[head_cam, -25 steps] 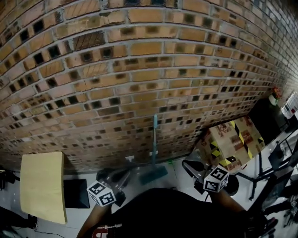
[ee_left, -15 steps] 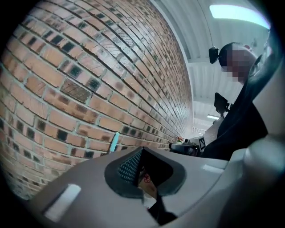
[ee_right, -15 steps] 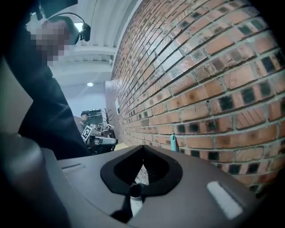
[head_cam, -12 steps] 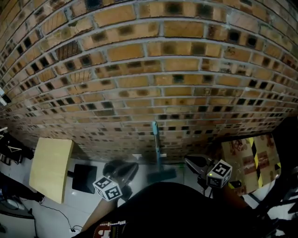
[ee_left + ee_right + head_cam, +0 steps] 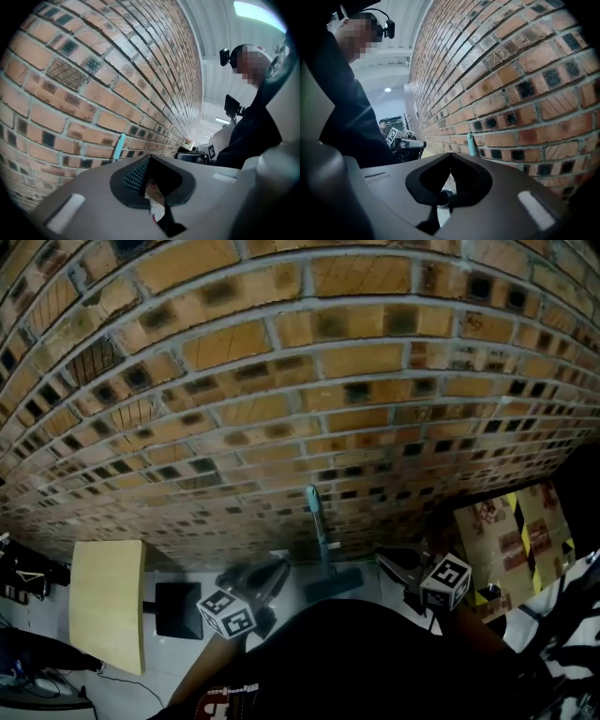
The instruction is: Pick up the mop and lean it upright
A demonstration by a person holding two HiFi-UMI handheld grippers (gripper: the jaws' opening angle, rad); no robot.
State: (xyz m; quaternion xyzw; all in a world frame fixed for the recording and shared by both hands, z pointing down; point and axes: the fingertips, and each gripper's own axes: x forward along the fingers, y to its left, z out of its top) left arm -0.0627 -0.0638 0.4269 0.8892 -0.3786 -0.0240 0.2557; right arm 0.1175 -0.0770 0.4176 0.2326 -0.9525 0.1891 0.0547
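The mop stands upright against the brick wall, its teal handle rising from the flat head on the floor. The handle's top shows in the left gripper view and the right gripper view. My left gripper is shut and empty, low and to the left of the mop head. My right gripper is shut and empty, to the right of the head. Neither touches the mop. Each gripper's own view shows its jaws pressed together, left gripper and right gripper.
The brick wall fills the view ahead. A pale wooden board and a black panel sit at the lower left. A cardboard box with yellow-black tape stands at the right. Cables and stands lie at both edges.
Both grippers have drifted across the view in front of the wall, still shut and empty. The head view has swung left, so the box sits further right. The mop stays leaning on the wall.
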